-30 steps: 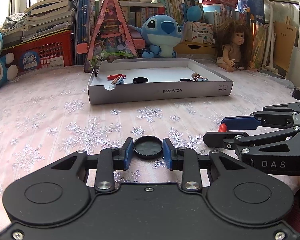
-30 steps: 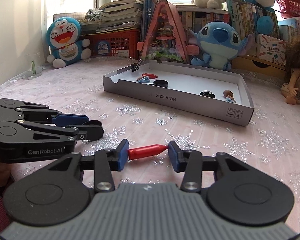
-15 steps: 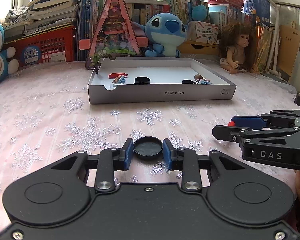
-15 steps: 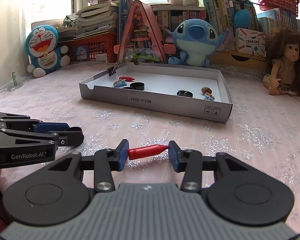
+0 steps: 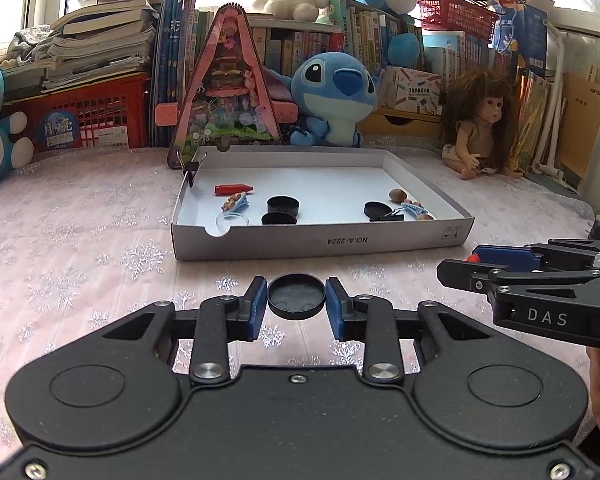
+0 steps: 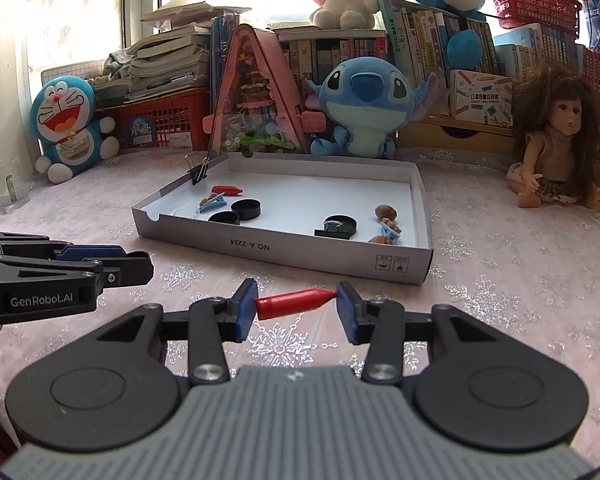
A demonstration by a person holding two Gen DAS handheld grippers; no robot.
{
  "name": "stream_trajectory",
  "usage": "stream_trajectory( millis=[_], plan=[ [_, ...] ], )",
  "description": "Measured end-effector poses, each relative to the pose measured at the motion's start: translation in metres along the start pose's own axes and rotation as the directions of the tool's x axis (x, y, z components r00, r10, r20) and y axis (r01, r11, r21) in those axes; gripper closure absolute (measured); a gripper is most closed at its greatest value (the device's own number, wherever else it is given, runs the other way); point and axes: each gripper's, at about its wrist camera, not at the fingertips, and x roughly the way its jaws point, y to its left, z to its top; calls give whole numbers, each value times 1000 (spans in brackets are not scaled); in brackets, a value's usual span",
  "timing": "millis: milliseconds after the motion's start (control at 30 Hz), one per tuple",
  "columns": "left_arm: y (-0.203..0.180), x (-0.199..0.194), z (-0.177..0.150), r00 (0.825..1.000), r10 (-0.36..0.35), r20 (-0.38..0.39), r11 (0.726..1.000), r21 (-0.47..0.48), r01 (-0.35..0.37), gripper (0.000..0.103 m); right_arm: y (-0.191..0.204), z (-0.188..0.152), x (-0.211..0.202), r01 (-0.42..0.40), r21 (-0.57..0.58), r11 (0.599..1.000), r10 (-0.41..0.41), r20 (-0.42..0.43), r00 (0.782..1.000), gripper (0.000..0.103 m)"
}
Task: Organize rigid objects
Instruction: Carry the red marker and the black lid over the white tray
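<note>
Snowflake-patterned pink tablecloth, cluttered bookshelves

We read "NO.A-2224", printed upside down, on the white box's front wall; "DAS" on the right gripper body; and "GenRobot.AI" on the left gripper body.

Bright backlit windows glare, edges bend, perhaps slightly soft.
</note>
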Motion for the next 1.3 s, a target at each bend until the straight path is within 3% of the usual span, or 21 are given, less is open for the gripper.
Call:
stream_trajectory(
  millis=[300, 533, 733, 900, 1100, 1300],
  plan=[
    [-3, 13, 29, 1000, -4, 25, 1000, 4, 4, 73, -21, 24, 10, 20, 76, 997, -22, 23, 1000, 55],
    [4, 38, 75, 1000, -24, 12, 999, -31, 24, 73, -47, 64, 31, 5, 192, 981, -4, -9, 1000, 55],
    [15, 84, 111, 994, -98, -58, 991, -101, 92, 73, -67, 94, 69, 3, 268, 963, 27, -106, 994, 55],
    [22, 122, 123, 990, -120, -79, 984, -142, 108, 73, -78, 110, 103, 12, 333, 943, 56, -196, 979, 55],
    [18, 171, 118, 996, -41, -80, 988, -149, 29, 73, -79, 112, 140, 28, 365, 931, 51, -206, 977, 55],
    [9, 193, 106, 996, 9, -85, 997, -74, -15, 73, -78, 105, 160, 2, 386, 922, 73, -178, 981, 55]
  ],
)
